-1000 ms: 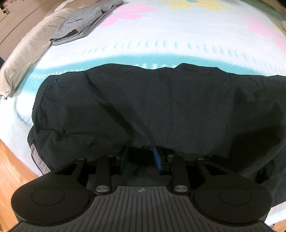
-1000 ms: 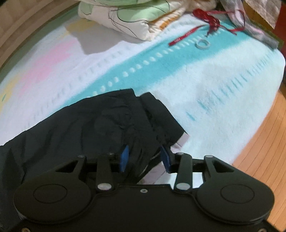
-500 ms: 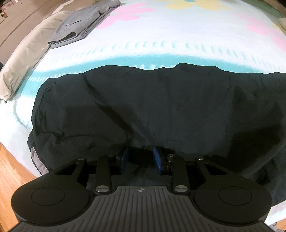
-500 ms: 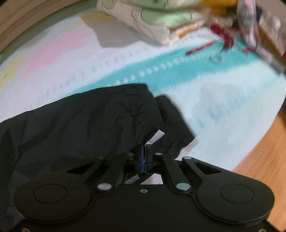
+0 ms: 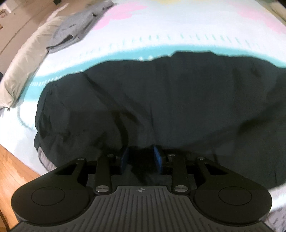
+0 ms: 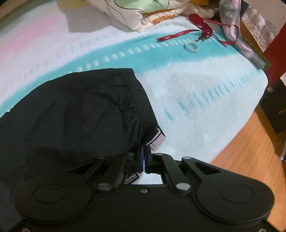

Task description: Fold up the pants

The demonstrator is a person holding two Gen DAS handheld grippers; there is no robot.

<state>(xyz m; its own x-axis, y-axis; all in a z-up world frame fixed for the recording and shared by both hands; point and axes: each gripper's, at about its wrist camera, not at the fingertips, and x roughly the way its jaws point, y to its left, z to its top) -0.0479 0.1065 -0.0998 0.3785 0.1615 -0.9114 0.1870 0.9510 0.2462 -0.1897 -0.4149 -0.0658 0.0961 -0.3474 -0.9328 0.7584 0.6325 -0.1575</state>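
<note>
One pair of black pants (image 5: pixel 160 100) lies crumpled on the blanket (image 6: pixel 196 100) ahead of both claws. Left gripper (image 5: pixel 141 158) spread wide, fabric between pads; right gripper (image 6: pixel 143 157) clamped on the waistband corner.

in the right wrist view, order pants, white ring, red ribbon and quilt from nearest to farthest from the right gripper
1. pants, clamped in the right gripper
2. white ring, upper right
3. red ribbon, just beyond the ring
4. quilt, top centre
</note>
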